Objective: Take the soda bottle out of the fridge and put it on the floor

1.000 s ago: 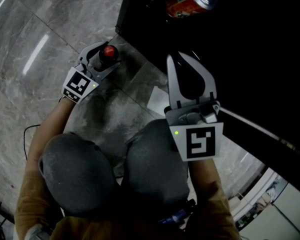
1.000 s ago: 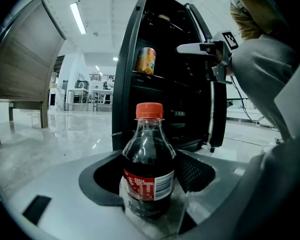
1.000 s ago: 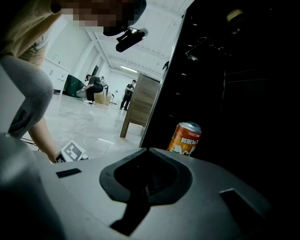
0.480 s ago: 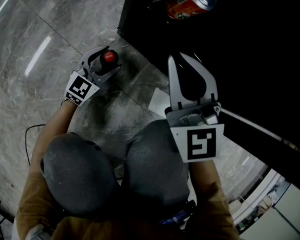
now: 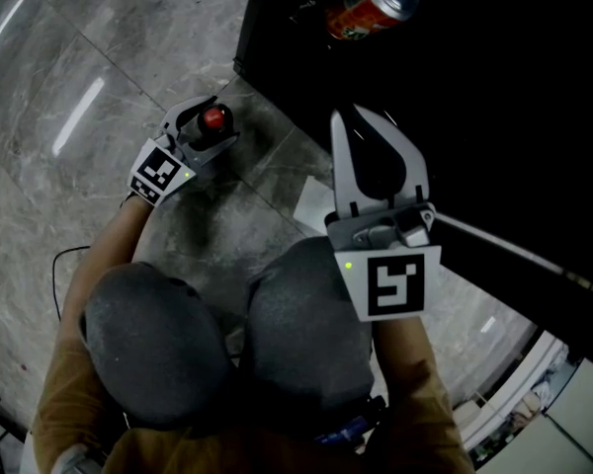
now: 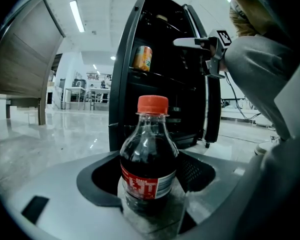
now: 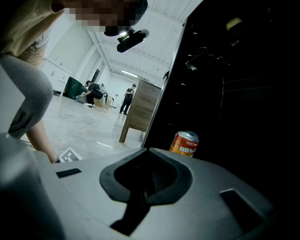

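The left gripper pinches the upright red-capped dark plastic soda bottle low over the grey marble floor, apparently for set-down. The right gripper, jaws together and empty, waits near the black fridge.

- The head view looks from above the person's knees steeply down at the floor before the open fridge, which fills its upper right.
- The left gripper view sits low, out in front of the fridge. It faces the fridge roughly level, past the soda bottle gripped close to the lens.
- The right gripper view sits close to the fridge front, tilted upward along its closed jaws.
- All three share the orange can on a fridge shelf.
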Demonstrator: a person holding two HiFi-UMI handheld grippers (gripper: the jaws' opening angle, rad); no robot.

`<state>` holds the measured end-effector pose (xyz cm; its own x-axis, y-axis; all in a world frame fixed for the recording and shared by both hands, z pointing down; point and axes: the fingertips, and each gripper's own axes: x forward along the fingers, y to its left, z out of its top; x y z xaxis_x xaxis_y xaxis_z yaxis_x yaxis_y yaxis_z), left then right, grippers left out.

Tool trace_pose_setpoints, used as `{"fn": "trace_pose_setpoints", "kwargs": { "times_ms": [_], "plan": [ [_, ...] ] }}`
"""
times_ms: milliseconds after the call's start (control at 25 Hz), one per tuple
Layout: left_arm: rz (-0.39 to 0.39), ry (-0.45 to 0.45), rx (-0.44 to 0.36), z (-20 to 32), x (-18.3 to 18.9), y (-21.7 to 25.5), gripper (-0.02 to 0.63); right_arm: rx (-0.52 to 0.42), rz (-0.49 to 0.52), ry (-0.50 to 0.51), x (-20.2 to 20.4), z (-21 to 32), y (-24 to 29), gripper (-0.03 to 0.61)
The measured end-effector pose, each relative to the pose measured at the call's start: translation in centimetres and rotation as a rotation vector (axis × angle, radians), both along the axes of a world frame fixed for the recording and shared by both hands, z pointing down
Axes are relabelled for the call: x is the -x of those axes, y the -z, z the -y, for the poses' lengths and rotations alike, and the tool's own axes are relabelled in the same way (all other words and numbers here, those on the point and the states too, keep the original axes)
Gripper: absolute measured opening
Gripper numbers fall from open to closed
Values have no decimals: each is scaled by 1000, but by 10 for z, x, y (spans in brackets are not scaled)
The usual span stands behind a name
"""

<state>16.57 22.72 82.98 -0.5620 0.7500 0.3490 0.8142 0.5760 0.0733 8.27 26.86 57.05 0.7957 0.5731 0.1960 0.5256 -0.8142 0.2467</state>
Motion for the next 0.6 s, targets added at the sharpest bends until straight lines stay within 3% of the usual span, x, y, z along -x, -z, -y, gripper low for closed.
{"fn": "trace_pose_setpoints", "kwargs": {
  "times_ms": [160, 600],
  "plan": [
    [-53, 28, 16, -4, 1, 2, 311, 11, -1, -3, 2, 2, 4, 3],
    [0, 57, 40, -10, 8, 28, 331, 16, -3, -3, 0, 3, 5, 3]
  ]
}}
